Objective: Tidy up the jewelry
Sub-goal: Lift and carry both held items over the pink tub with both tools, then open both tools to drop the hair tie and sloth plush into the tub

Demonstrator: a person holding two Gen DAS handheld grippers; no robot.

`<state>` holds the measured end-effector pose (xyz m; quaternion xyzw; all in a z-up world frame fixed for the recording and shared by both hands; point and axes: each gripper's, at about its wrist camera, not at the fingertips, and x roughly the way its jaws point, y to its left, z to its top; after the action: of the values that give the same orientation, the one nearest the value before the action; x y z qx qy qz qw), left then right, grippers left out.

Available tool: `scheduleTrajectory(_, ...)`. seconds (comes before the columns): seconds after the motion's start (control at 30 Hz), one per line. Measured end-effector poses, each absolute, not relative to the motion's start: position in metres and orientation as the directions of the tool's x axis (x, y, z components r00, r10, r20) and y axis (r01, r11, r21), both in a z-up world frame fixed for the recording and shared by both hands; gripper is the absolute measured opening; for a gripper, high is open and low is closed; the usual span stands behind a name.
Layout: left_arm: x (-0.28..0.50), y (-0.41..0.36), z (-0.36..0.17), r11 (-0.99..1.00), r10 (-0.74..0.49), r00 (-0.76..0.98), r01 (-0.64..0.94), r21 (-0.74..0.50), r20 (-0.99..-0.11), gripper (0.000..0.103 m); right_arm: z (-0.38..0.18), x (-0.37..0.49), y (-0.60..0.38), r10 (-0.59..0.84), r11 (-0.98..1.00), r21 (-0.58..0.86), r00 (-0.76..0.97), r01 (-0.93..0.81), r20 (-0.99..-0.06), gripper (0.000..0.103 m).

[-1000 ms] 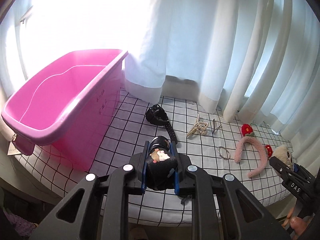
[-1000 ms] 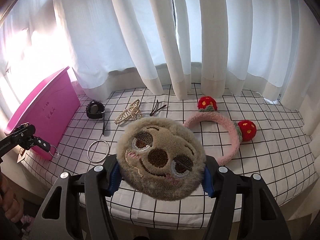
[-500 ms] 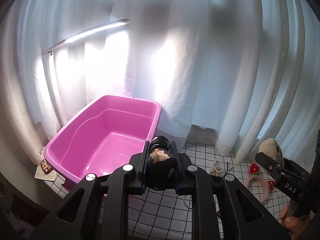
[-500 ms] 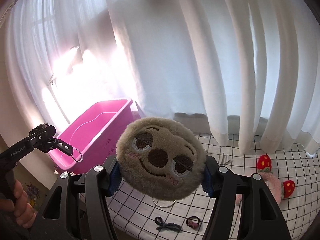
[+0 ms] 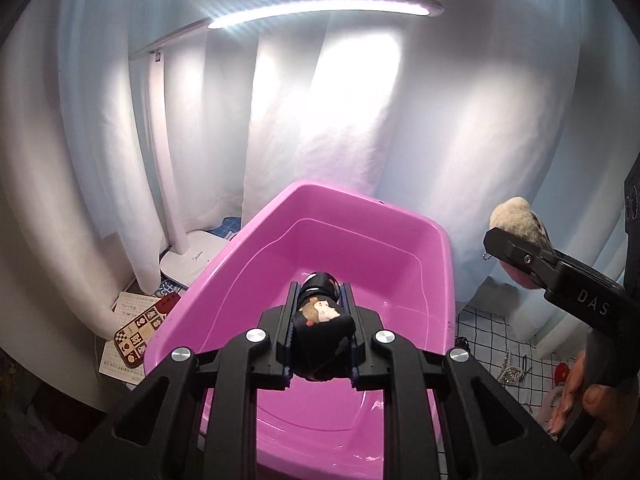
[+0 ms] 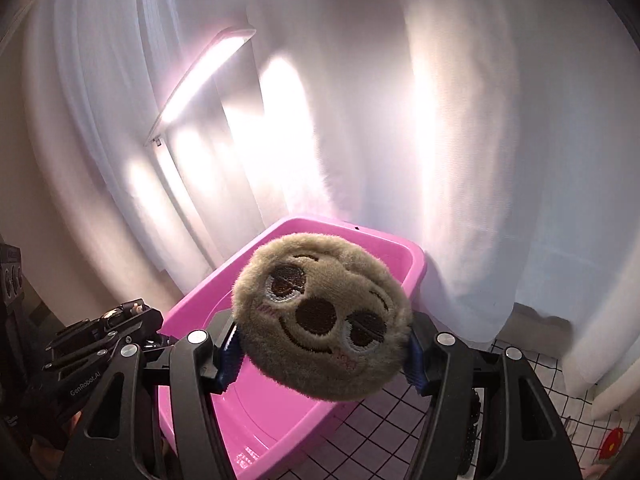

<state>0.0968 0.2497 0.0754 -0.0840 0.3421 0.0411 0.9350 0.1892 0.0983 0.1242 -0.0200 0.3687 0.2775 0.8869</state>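
White curtains (image 5: 352, 128) hang behind a lit desk lamp (image 5: 320, 10), its white base (image 5: 192, 256) standing by a patterned case (image 5: 140, 332) that lies on a paper sheet (image 5: 120, 364). Grid-checked cloth (image 5: 492, 332) covers the tabletop.

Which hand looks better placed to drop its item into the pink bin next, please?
Left, probably: the left gripper holds its black watch over the bin; the right gripper's plush sits near its edge.

The left gripper (image 5: 320, 320) points steeply downward, its jaws nearly together and clamped on a small black item; in the right wrist view it shows at 8 o'clock. The right gripper (image 6: 324, 344) also tilts downward, jaws held wide and pressing a round plush, with the holding hand (image 5: 580, 396) at 4 o'clock in the left view
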Motion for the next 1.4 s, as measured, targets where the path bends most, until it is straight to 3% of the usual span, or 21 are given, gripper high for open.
scheduleTrajectory(0.47, 0.151, 0.287, 0.001, 0.949, 0.020, 0.542, -0.274, -0.154, -0.840, 0.020, 0.023, 0.287, 0.181, 0.328, 0.816, 0.146, 0.240, -0.559, -0.914, 0.061)
scheduleTrajectory(0.8, 0.165, 0.290, -0.019, 0.939, 0.014, 0.446, -0.313, -0.141, -0.895, 0.022, -0.010, 0.315, 0.200, 0.238, 0.823, 0.113, 0.156, -0.556, -0.959, 0.062)
scheduleTrajectory(0.9, 0.164, 0.291, -0.023, 0.937, 0.020, 0.427, -0.323, -0.131, -0.904, 0.031, -0.013, 0.318, 0.215, 0.222, 0.821, 0.107, 0.141, -0.561, -0.965, 0.066)
scheduleTrajectory(1.0, 0.161, 0.295, -0.021, 0.933, 0.036, 0.432, -0.338, -0.125, -0.901, 0.071, -0.014, 0.316, 0.218, 0.204, 0.824, 0.099, 0.129, -0.558, -0.970, 0.068)
scheduleTrajectory(1.03, 0.159, 0.295, -0.018, 0.932, 0.046, 0.445, -0.341, -0.121, -0.894, 0.077, -0.014, 0.316, 0.219, 0.200, 0.827, 0.096, 0.130, -0.554, -0.971, 0.068)
scheduleTrajectory(1.4, 0.148, 0.297, -0.008, 0.934, 0.089, 0.456, -0.347, -0.085, -0.886, 0.079, -0.010, 0.316, 0.221, 0.221, 0.839, 0.115, 0.140, -0.532, -0.965, 0.071)
